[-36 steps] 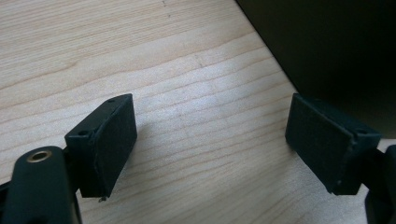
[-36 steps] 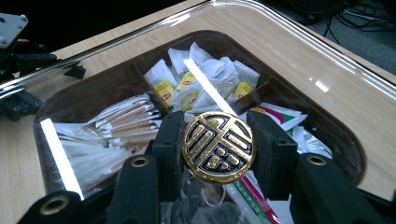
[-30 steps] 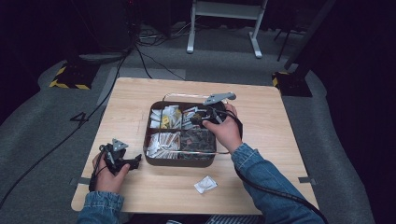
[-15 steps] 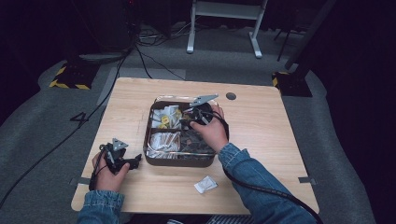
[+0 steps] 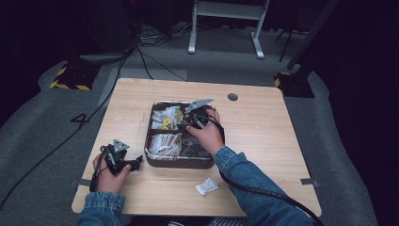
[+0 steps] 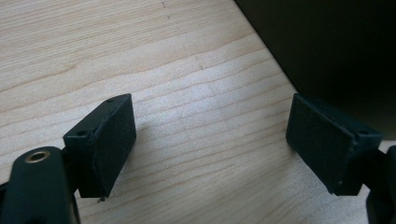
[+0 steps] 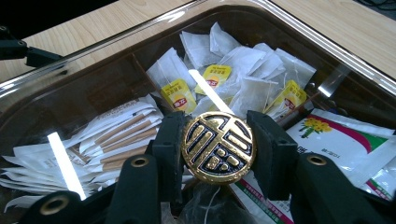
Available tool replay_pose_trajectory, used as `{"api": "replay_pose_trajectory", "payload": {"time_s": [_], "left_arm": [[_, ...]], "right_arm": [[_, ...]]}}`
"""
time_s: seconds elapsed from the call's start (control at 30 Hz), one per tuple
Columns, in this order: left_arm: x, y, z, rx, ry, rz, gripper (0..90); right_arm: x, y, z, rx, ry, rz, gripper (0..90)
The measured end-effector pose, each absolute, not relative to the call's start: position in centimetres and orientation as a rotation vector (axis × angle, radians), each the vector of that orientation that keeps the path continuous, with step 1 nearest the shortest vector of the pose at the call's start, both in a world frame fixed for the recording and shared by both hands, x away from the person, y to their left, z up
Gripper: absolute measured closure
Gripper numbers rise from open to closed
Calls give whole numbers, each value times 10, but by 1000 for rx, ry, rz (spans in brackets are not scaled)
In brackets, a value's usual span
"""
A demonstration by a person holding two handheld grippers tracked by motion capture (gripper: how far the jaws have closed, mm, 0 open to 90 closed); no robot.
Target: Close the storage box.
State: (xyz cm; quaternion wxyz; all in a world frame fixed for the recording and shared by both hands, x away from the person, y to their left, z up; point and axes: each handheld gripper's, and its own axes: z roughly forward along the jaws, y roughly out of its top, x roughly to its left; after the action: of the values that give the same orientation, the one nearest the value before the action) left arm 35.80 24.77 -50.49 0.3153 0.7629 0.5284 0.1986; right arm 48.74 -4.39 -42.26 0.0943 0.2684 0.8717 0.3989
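A dark, shiny-rimmed tray (image 5: 151,157) with compartments stands mid-table. My right gripper (image 7: 218,145) is shut on a round gold-and-black coin (image 7: 218,148) with a raised character, held above the tray (image 7: 299,30). Under it lie white tea bags with yellow tags (image 7: 243,81), paper stick sachets (image 7: 116,130) and flower-printed packets (image 7: 336,137). In the high view the right gripper (image 5: 196,115) hovers over the tray's upper middle. My left gripper (image 5: 134,162) rests on the table left of the tray, and in the left gripper view its jaws stand wide open over bare wood, left gripper (image 6: 210,140).
A small white sachet (image 5: 207,186) lies on the table (image 5: 263,136) near the front edge, right of centre. A round cable hole (image 5: 232,97) sits at the back right. The right gripper's cable (image 5: 263,193) trails along the denim sleeve. Floor cables and a stand lie beyond the table.
The right hand and its gripper have shifted left across the tray, from its right side toward the middle divider. The left gripper has stayed put.
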Motion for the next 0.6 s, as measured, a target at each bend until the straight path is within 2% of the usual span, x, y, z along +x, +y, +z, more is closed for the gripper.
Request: {"api": "replay_pose_trajectory", "payload": {"time_s": [0.6], "left_arm": [[358, 248, -505, 2009, 1392, 523, 163]], "right_arm": [[490, -40, -434, 802, 2594, 1164, 585]]}}
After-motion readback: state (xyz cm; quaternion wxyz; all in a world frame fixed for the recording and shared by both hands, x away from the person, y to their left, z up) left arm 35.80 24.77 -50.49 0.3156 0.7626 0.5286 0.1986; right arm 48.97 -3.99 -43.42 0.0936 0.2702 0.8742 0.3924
